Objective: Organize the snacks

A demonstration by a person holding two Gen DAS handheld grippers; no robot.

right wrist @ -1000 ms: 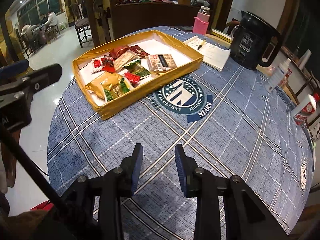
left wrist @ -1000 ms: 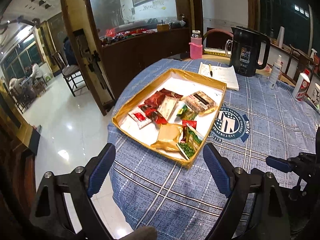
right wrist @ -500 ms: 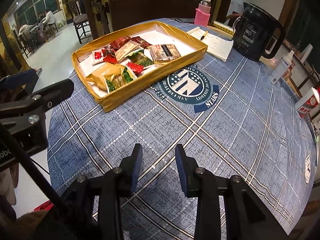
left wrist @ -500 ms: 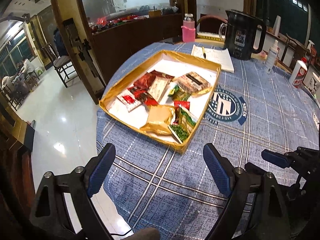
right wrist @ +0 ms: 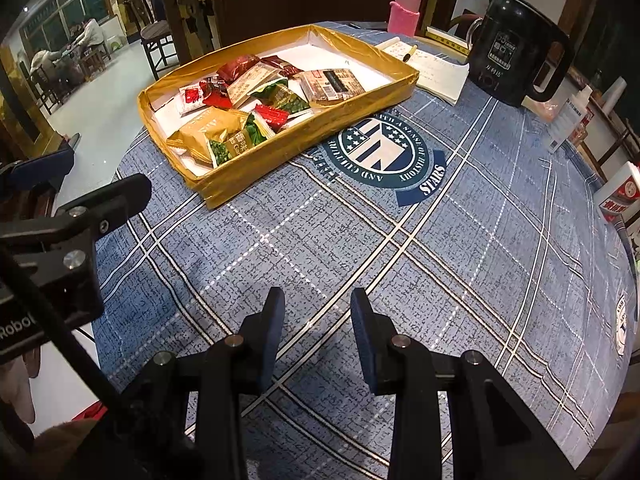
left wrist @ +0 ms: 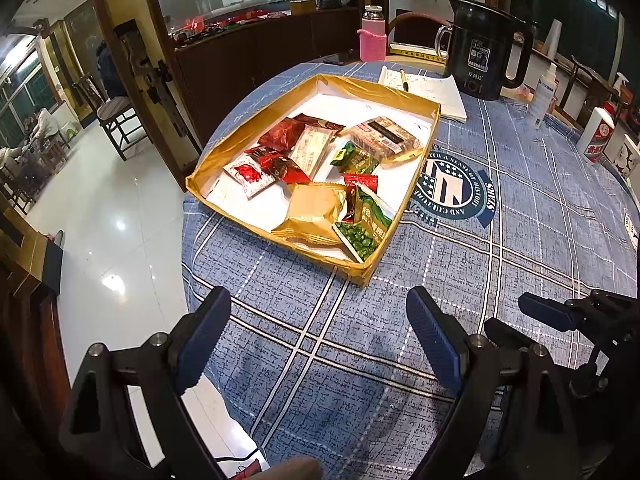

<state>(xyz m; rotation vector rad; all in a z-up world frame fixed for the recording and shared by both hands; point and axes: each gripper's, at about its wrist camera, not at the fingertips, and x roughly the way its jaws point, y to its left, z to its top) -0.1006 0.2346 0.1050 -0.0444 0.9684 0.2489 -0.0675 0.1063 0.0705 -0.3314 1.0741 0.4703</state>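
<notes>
A shallow gold-rimmed box (left wrist: 408,200) (right wrist: 320,128) lies on the blue plaid tablecloth and holds several snack packets: a gold packet (left wrist: 316,212) (right wrist: 204,128), a green pea packet (left wrist: 366,228) (right wrist: 234,146), red packets (left wrist: 280,164) and a brown bar (left wrist: 384,136) (right wrist: 332,84). My left gripper (left wrist: 318,332) hovers wide open over the cloth just short of the box's near corner, with nothing between its fingers. My right gripper (right wrist: 318,330) stands partly open over bare cloth, farther from the box and also empty. The left gripper's body shows at the left edge of the right wrist view.
A black kettle (left wrist: 484,64) (right wrist: 516,64), a notepad with a pen (left wrist: 424,88), a pink-sleeved bottle (left wrist: 373,36), a spray bottle (left wrist: 542,96) and a white-and-red bottle (left wrist: 600,136) stand at the back and right of the table. The table's left edge drops to a glossy floor.
The left gripper has sunk and tilted further down, so the box appears larger and higher in its view. The right gripper has barely moved. Both stay open and empty.
</notes>
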